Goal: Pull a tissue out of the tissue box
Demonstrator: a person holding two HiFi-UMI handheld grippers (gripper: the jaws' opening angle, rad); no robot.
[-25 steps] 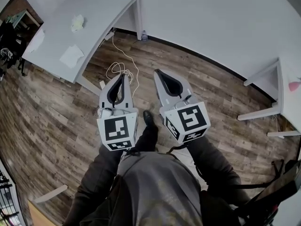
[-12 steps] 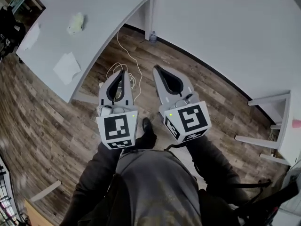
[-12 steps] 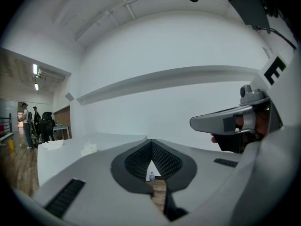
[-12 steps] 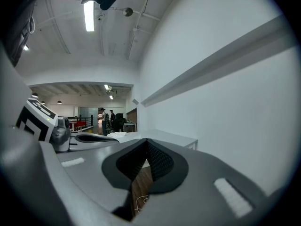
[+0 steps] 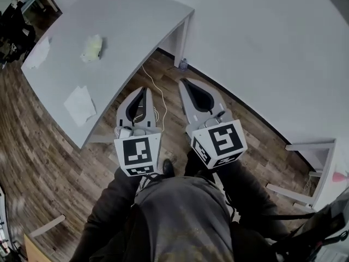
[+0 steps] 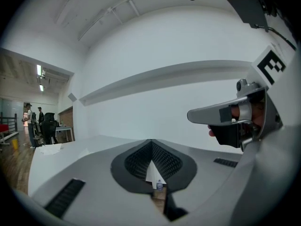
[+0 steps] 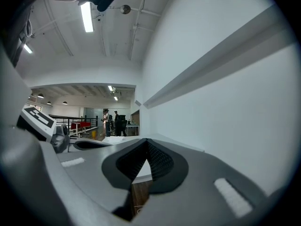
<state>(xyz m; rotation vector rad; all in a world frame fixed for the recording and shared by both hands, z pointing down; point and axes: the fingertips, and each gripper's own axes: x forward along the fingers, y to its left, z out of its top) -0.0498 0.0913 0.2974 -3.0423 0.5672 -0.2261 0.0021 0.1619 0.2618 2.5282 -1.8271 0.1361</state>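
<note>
**A:** Entry one: what has changed over the last second?

**B:** The tabletop (image 5: 136, 26) now sits larger and nearer in the head view, because the person has walked toward it. The left claw (image 5: 143, 90) and right claw (image 5: 183, 82) are carried side by side as before. Both are over the floor (image 5: 54, 162), short of the tabletop's near edge.

**A:** State of the claws?

**B:** Both are clenched, tips together, with nothing between them.

**A:** Where is the tissue box?

**B:** No plain box is listed. A pale yellow-green bundle (image 5: 91, 48), mid-tabletop toward the far edge, is the likely candidate, but it is too small to be sure. No tissue has been drawn. I judge this to be the approach stage only.

**A:** Other stock?

**B:** One white sheet (image 5: 80, 104) lies by the near corner and a second white sheet (image 5: 37, 53) at the left edge. On the floor, a white cord (image 5: 155, 100) loops below the near edge, ahead of the left claw. A small bottle (image 5: 182, 64) stands beside the table leg (image 5: 183, 40) at the wall.

**A:** Anything in the way?

**B:** The cord lies in the walking line, a probable snag. The claws also need to open before any grasp.
</note>
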